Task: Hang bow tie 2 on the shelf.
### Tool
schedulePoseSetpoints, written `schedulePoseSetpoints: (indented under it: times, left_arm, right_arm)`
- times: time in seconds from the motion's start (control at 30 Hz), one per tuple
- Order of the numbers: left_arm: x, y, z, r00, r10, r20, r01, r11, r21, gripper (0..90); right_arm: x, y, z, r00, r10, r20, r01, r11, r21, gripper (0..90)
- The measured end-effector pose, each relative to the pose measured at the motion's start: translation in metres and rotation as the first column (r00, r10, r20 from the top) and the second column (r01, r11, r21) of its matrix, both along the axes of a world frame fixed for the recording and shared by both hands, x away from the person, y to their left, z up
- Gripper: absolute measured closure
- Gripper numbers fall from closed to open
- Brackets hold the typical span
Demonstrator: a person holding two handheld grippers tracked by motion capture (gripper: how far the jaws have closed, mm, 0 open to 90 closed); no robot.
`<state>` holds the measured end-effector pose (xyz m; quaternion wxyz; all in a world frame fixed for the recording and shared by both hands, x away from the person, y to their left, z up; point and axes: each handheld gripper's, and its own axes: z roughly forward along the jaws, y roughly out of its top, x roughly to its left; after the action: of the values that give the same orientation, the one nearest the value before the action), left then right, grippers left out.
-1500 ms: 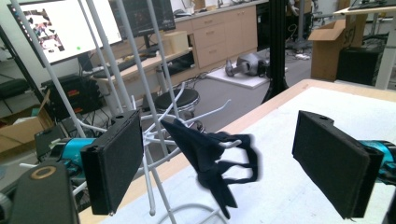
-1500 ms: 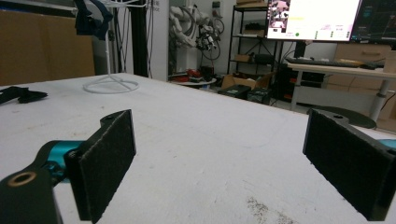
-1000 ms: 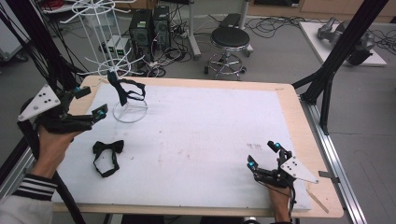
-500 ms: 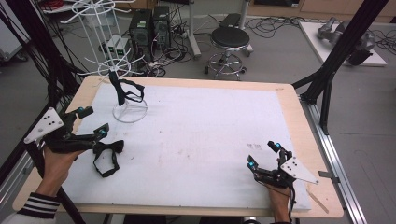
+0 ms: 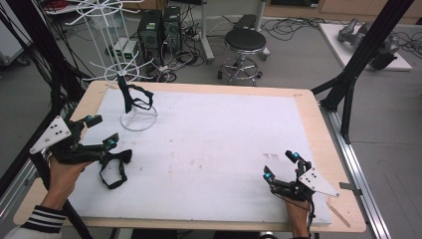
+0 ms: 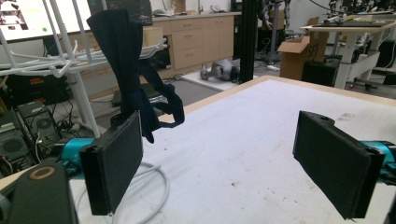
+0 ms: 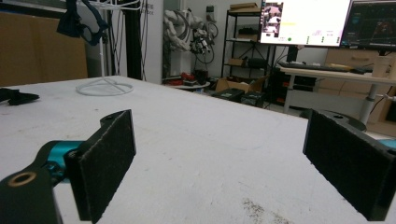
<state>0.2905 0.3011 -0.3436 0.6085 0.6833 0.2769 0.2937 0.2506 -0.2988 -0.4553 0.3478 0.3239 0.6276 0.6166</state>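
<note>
A black bow tie point(image 5: 121, 157) with its strap loop lies on the white table cover near the left edge. A second dark bow tie point(image 5: 130, 96) point(image 6: 133, 70) point(image 7: 77, 21) hangs from a white wire rack point(image 5: 137, 120) at the back left. My left gripper point(image 5: 101, 130) point(image 6: 226, 158) hovers open just left of and above the lying tie, its near fingertip close to the bow, with nothing between the pads. My right gripper point(image 5: 280, 165) point(image 7: 224, 158) rests open and empty near the front right of the table. The right gripper view catches the lying tie point(image 7: 16, 96) far off.
The rack's ring base point(image 6: 156, 184) point(image 7: 103, 87) stands on the cover just beyond my left gripper. The wooden table edge point(image 5: 328, 149) runs along the right. A stool point(image 5: 245, 42), computer towers point(image 5: 161, 27) and cables sit on the floor behind the table.
My left gripper has come down and toward the near edge, from beside the rack to right by the lying bow tie. The right gripper has stayed put.
</note>
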Motion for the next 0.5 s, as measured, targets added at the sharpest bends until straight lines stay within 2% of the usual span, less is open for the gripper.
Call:
schedulePoseSetpoints:
  times: [0.5]
  left_arm:
    - [-0.0011,0.0078,0.0057,1.0,0.007,-0.004,-0.006,0.9995,0.032,16.5]
  right_arm:
    - [0.0002,-0.0004,-0.0001,1.0,-0.004,0.001,0.004,1.0,0.004,8.7]
